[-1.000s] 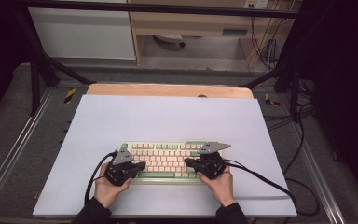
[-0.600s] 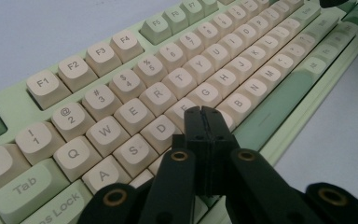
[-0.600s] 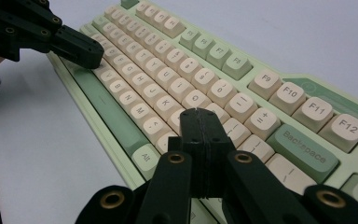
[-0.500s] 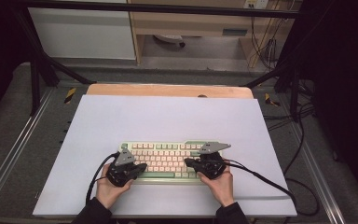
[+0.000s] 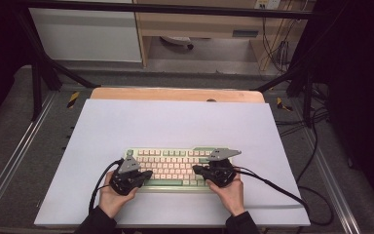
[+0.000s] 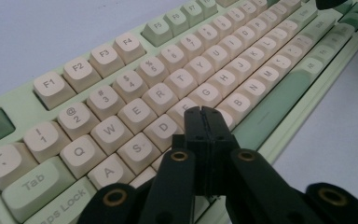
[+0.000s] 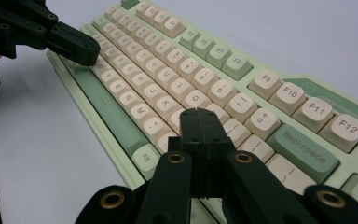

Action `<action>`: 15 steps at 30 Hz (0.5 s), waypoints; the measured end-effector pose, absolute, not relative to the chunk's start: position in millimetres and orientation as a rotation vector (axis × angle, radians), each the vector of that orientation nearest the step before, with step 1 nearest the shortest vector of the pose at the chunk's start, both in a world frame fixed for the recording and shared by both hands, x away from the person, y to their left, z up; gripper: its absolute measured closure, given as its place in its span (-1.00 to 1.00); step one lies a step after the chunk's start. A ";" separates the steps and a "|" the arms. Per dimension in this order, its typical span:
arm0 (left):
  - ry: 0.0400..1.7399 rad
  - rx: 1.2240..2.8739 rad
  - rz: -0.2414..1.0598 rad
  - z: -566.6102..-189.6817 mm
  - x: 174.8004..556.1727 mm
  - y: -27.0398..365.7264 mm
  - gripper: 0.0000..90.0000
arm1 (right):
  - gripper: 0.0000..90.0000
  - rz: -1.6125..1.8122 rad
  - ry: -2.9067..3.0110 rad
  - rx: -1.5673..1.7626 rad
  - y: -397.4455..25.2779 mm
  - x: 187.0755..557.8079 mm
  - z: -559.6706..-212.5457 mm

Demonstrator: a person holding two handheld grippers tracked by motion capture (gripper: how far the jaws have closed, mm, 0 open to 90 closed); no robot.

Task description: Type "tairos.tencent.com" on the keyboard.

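Keyboard (image 5: 173, 165): pale green case, cream keys, green spacebar.

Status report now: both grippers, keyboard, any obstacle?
Left gripper shut, over home row. Right gripper shut, over right-side keys. Keyboard flat on mat. Nothing in way.

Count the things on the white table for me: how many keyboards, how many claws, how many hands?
Keyboard: 1
Claws: 2, left claw and right claw, both shut over the keys
Hands: 2, left hand and right hand
Total: 5
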State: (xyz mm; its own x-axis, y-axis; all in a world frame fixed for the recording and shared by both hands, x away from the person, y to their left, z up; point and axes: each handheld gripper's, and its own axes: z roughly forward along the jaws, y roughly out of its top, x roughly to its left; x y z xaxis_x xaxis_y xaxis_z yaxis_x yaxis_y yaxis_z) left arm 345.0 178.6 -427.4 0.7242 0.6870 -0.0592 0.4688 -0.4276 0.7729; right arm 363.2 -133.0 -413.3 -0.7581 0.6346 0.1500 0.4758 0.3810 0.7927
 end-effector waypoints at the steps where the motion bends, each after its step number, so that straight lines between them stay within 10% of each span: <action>1: 0.875 2.102 0.343 -426.8 344.8 180.2 1.00 | 1.00 1.319 2.458 1.002 -132.8 363.2 -413.4; 15: 0.915 2.059 0.363 -421.2 342.9 204.3 1.00 | 1.00 1.334 2.454 1.006 -131.8 363.2 -413.1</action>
State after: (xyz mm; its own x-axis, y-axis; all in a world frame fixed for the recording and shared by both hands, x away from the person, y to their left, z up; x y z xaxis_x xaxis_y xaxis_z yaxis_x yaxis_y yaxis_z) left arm 342.9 204.3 -421.2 0.6928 0.7181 -0.0665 0.4772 -0.3874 0.7888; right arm 363.2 -131.8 -413.1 -0.7574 0.6331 0.1599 0.4786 0.3716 0.7956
